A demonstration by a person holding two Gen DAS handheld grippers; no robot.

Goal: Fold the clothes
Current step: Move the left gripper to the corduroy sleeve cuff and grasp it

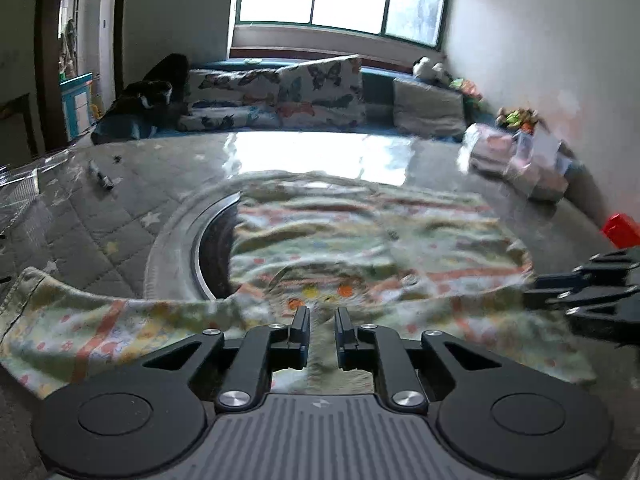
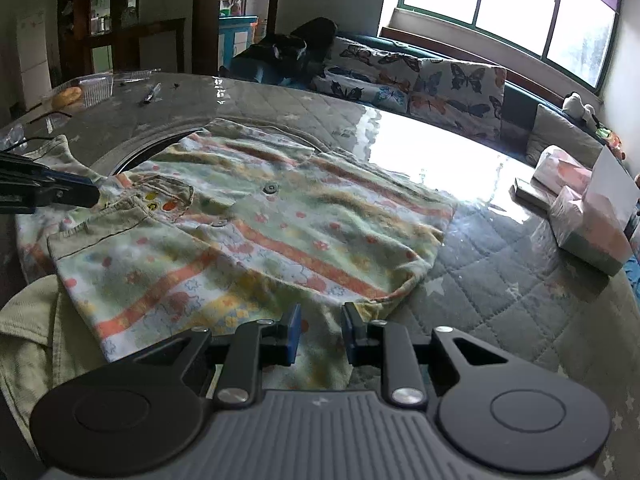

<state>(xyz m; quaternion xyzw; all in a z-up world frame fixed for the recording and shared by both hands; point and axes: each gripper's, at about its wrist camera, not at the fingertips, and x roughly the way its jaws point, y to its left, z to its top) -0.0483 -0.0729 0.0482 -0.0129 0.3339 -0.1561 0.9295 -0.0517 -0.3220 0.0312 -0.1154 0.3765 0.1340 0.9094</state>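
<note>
A small pale green child's shirt (image 2: 248, 220) with orange stripes and flower prints lies spread on the quilted, glass-topped round table (image 2: 500, 280). It has a collar, a chest pocket and buttons. It also shows in the left wrist view (image 1: 360, 248). My left gripper (image 1: 322, 316) is open and hovers low over the shirt's near edge; nothing sits between its fingers. It also shows at the left of the right wrist view (image 2: 80, 194). My right gripper (image 2: 322, 314) is open just above the shirt's hem; it also shows at the right of the left wrist view (image 1: 560, 288).
Tissue packs (image 2: 588, 216) sit at the table's right side. A pen (image 2: 152, 94) and a clear plastic box (image 2: 92, 88) lie at the far left. A red object (image 1: 622, 230) sits near the wall. A butterfly-print sofa (image 2: 440, 80) stands behind.
</note>
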